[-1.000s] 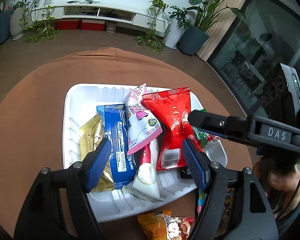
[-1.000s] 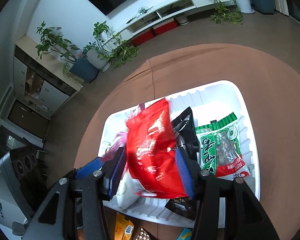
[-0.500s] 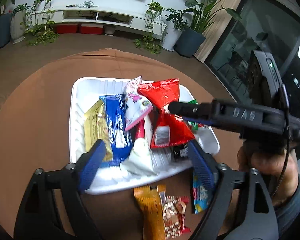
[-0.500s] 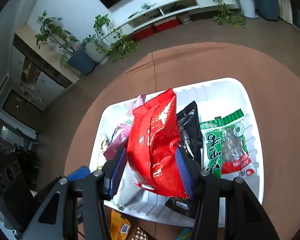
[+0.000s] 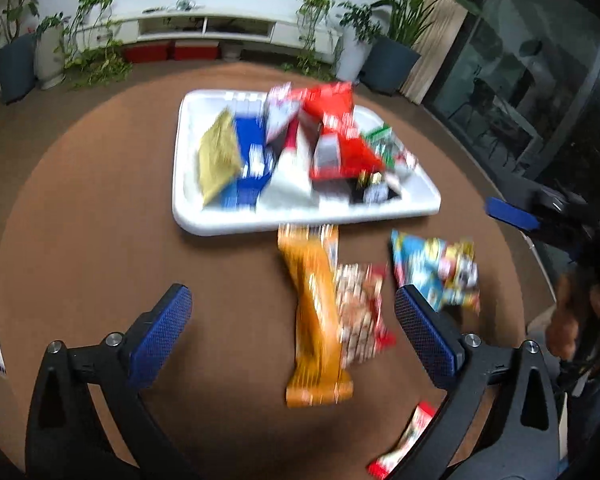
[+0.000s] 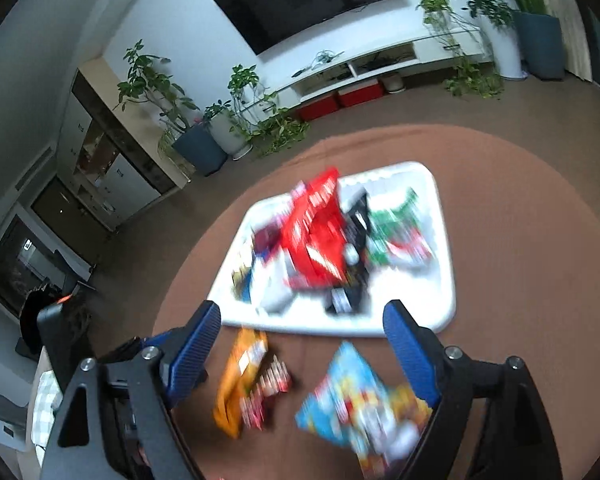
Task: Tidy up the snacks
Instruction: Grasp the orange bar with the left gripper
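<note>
The left gripper (image 5: 292, 320) stands wide apart over the brown table (image 5: 100, 240), nothing between its blue pads (image 5: 160, 332); its jaws have just been opening. Lying on the cloth between them are an orange packet (image 5: 316, 320) and, touching its right edge, a red-and-white nut packet (image 5: 360, 312). Just beside the right pad lies a light-blue snack bag (image 5: 436, 268), and a small red packet (image 5: 404, 444) shows at the lower edge under that finger. Further out sits the white tray (image 5: 300, 220), its near rim touching the top of the orange packet. The tray holds a gold packet (image 5: 218, 156), a blue one (image 5: 248, 160), a red bag (image 5: 336, 136) leaning on the pile and a green packet (image 5: 384, 144), all blurred.

The right gripper (image 6: 302, 344) is also released, its jaws having just been opening and gripping nothing. The light-blue snack bag (image 6: 360, 408) lies on the table below its right pad, the orange packet (image 6: 240, 380) nearer its left pad. Beyond them the white tray (image 6: 440, 312) holds the red bag (image 6: 316, 232), free of the pads, atop the other snacks
</note>
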Available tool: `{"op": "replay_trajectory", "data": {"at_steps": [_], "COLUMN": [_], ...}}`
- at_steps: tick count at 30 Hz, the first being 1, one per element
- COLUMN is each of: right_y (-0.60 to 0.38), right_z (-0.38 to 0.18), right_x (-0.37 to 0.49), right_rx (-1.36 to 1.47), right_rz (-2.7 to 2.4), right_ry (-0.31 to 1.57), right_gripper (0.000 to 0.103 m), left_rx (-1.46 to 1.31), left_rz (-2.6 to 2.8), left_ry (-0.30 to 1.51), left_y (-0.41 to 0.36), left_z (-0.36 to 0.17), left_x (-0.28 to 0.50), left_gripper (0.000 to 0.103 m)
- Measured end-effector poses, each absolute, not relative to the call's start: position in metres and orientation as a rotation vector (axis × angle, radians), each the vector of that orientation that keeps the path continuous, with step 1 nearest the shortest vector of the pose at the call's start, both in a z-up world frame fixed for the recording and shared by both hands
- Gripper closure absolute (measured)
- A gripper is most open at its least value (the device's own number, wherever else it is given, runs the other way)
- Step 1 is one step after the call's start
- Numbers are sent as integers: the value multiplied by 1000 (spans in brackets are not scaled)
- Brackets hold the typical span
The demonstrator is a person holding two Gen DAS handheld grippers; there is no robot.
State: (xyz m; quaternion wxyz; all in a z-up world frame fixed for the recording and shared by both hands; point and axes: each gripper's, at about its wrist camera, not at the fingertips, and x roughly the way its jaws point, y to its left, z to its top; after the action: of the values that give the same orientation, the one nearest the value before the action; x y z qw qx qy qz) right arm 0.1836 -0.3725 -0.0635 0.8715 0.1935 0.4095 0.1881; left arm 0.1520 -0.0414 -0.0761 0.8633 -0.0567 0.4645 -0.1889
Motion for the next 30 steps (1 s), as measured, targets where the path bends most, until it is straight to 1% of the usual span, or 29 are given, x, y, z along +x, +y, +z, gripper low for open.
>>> {"op": "replay_trajectory", "data": {"at_steps": [5,9,15,17,20,22,24,29,30], "right_y": [-390,-391,-387,-386,-384,-383,-383,-380,-380], "right_z": [-89,-101,-99,-99,-100,-100,-101,-102,-102], "right_x": [123,91,84,83,81,81,81,81,81], "right_rx": [459,449,419,406,392,384,380,357,354], "right_rz": [348,336,341,342,344,343,342,345,347], "right_ry": [836,824,799,793,791,790,789,798,800], "right_gripper": [18,18,19,19,22,23,24,26,27], "left_rx": [-122,-82,-5,17,40,53,69,104,111], "left_rz": [-373,-364,-360,-358,-354,-348,-347,-348,-355], "left_ry": [1018,1020,1021,1031,1043,1055,1071,1096,1103], "left_y": [-42,-51,-68,-72,-75,-76,-78,-84,-85], "left_z": [-92,-92,-86,-85,-87,-90,-94,-101,-103], "left_x": [135,134,149,156,165,171,176,183,186], "left_gripper": [0,0,2,6,17,27,33,35,42]}}
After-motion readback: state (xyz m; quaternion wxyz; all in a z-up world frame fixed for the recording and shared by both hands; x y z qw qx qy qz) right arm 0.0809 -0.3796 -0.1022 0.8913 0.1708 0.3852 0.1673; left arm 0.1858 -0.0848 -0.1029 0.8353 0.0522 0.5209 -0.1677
